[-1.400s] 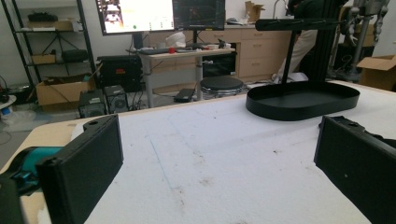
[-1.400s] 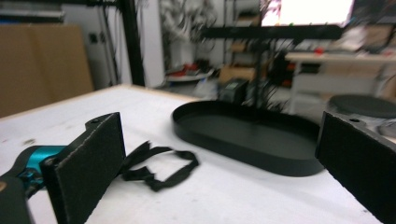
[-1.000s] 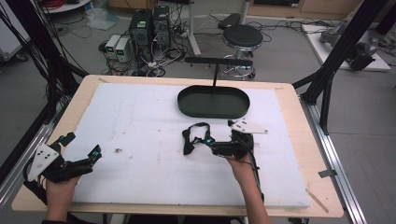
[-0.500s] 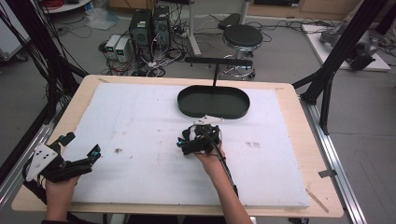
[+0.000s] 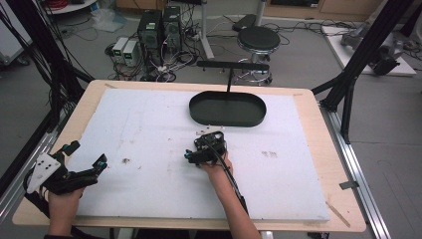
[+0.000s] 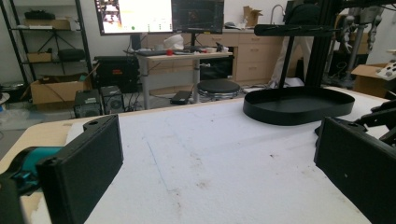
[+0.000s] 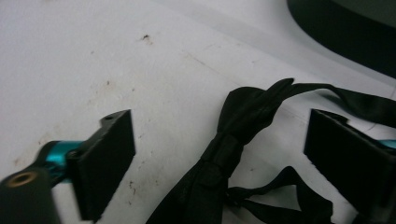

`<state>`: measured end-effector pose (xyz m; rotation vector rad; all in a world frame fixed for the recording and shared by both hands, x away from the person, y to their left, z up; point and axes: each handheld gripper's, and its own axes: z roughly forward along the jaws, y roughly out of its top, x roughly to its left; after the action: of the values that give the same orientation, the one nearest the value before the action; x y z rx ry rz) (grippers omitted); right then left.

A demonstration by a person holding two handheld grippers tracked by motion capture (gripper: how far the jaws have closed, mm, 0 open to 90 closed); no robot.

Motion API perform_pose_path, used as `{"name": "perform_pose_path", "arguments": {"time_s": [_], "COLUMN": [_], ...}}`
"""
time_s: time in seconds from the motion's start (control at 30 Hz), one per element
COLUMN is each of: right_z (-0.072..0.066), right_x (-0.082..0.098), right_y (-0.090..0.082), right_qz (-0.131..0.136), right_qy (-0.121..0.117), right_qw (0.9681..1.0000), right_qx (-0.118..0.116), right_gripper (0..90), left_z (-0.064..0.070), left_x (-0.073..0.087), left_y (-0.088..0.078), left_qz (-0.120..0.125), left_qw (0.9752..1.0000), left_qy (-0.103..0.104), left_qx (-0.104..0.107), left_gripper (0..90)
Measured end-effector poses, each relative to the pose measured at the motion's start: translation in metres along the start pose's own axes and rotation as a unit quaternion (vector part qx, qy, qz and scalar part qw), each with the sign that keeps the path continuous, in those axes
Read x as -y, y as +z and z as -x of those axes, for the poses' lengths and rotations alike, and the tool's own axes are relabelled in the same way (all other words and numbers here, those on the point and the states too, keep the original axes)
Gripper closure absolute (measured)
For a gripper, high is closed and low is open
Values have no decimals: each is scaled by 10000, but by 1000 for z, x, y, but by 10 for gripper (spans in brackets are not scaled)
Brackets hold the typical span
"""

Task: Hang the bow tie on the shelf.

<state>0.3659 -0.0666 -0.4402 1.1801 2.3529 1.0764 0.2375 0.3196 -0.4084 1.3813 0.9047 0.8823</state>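
A black bow tie point(image 7: 243, 126) with thin straps lies on the white mat point(image 5: 149, 124). My right gripper point(image 5: 195, 155) hovers low over it near the mat's middle, in front of the tray. In the right gripper view its jaws point(image 7: 222, 121) stand on either side of the tie's knot, with a gap left on each side. They have just been closing with the tie between them, and the pads do not touch it. My left gripper point(image 5: 99, 163) rests at the mat's near left corner, open, with nothing between its jaws point(image 6: 219, 126).
A black oval tray point(image 5: 199, 112) sits at the back of the mat, with a black T-shaped stand point(image 5: 231, 64) rising behind it. The wooden table edge point(image 5: 328, 149) borders the mat. Small dark specks point(image 5: 125, 160) mark the mat.
My right gripper has moved left, from beside the bow tie to over it, and come down so that its jaws straddle the tie. The left gripper has stayed put.
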Motion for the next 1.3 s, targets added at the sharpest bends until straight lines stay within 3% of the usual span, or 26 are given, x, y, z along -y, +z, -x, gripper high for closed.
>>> {"name": "perform_pose_path", "arguments": {"time_s": [0.1, 0.23, 0.27, 0.3, 0.37, 0.5, 0.63, 0.7, 0.83, 0.93, 1.1, 1.17, 1.3], "right_z": [-1, -3, -3, -3, -4, -8, -13, -16, -17, -15, -4, 3, 9], "right_x": [0, 0, 1, 1, 0, 0, -1, -2, -5, -8, -13, -21, -28], "right_y": [2, 3, 3, 3, 2, 1, -1, -6, -15, -26, -44, -56, -68], "right_qz": [-65, -145, -197, -197, -221, -255, -252, -99, 204, 570, 1075, 1279, 1464], "right_qy": [-39, -88, -130, -130, -321, -512, -727, -899, -1023, -1170, -1030, -1021, -1011], "right_qw": [10000, 9999, 9997, 9997, 9992, 9984, 9970, 9957, 9941, 9903, 9877, 9851, 9820], "right_qx": [-9, 27, 58, 58, 106, -21, 68, 175, 303, 484, 482, 521, 627], "right_gripper": [203, 335, 437, 437, 565, 704, 742, 747, 747, 747, 747, 746, 745], "left_z": [0, 0, 0, 0, 1, 2, 2, 2, 2, 2, 2, 2, 2], "left_x": [0, 0, 0, 0, 0, 1, 0, 1, 1, 0, 1, 1, 1], "left_y": [0, 0, 0, 0, 0, 2, 1, 1, 1, 1, 1, 1, 2], "left_qz": [12, 9, 6, 8, 13, -22, -8, -1, 6, 13, 6, 3, -8], "left_qw": [10000, 10000, 10000, 10000, 10000, 10000, 10000, 10000, 10000, 10000, 10000, 10000, 10000], "left_qy": [8, 3, 9, 4, -4, 17, 21, 14, 19, 27, 31, 35, 46], "left_qx": [13, 16, 17, 20, 30, 52, 64, 64, 62, 53, 49, 51, 49], "left_gripper": [17, 17, 17, 17, 17, 17, 17, 17, 17, 17, 17, 17, 17]}}
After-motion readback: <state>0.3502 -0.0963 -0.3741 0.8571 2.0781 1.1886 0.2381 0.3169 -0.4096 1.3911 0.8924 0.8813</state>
